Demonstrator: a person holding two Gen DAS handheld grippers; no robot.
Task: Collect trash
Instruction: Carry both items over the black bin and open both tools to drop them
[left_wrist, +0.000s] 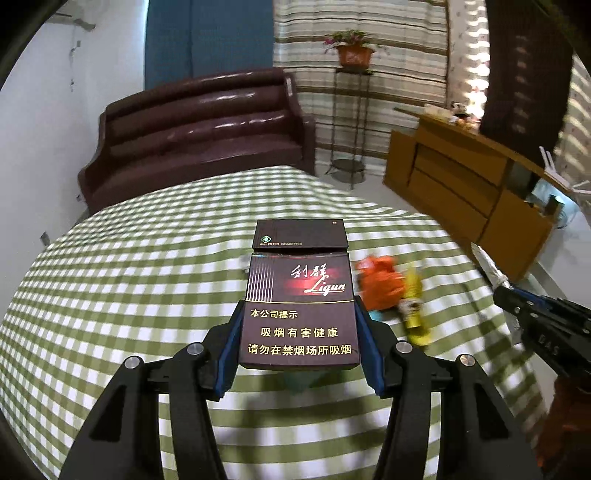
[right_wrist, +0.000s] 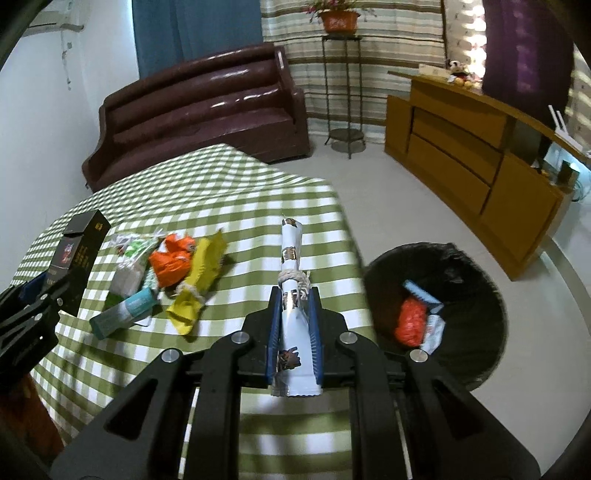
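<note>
My left gripper is shut on a dark maroon cigarette pack with its lid flipped open, held above the green checked table; the pack also shows in the right wrist view. My right gripper is shut on a rolled white wrapper tied with string, near the table's right edge. On the table lie an orange wrapper, a yellow wrapper, a teal packet and a clear wrapper. A black-lined trash bin stands on the floor at the right.
The bin holds an orange wrapper and white packets. A dark red sofa stands behind the table, a plant stand beside it, and a wooden cabinet along the right wall.
</note>
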